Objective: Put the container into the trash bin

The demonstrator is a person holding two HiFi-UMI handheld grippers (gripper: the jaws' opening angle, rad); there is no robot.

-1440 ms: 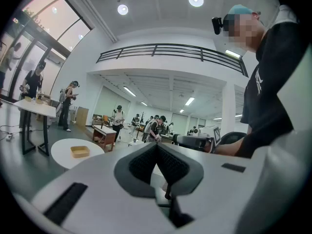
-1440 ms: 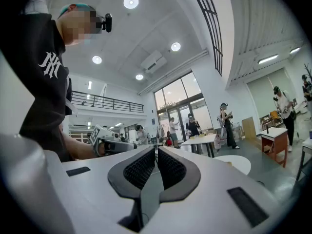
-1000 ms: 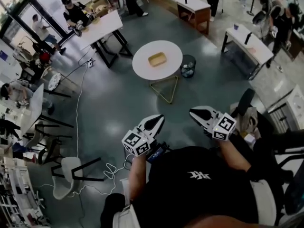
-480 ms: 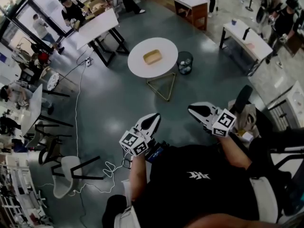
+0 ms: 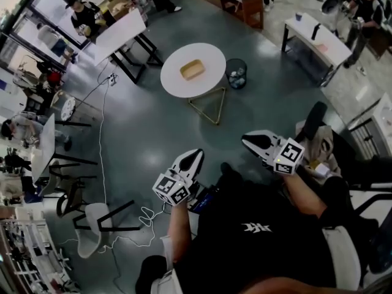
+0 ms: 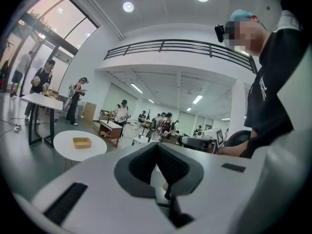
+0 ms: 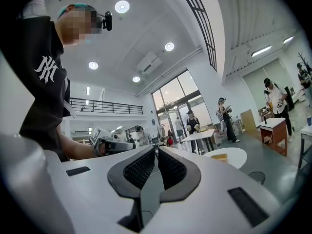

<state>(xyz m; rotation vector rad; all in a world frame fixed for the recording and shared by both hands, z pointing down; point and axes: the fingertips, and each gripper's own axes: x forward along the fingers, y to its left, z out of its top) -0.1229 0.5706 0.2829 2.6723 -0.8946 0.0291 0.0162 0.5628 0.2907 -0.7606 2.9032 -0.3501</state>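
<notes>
Far across the floor, the container (image 5: 192, 70) is sitting on the round white table (image 5: 211, 57), with the trash bin (image 5: 237, 74) standing just beside it. The left gripper (image 5: 197, 155) and right gripper (image 5: 246, 141) are both hanging near the person's waist, jaws together and gripping nothing (the right is showing a hairline slit). The step in hand, I judge, is walking up to the table and opening the jaws wide before reaching for the container's rim.

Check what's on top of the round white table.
One tan container sits near the middle of the round white table; nothing else shows on top. The container hides the patch of tabletop beneath it, and its contents are too small to tell.
</notes>
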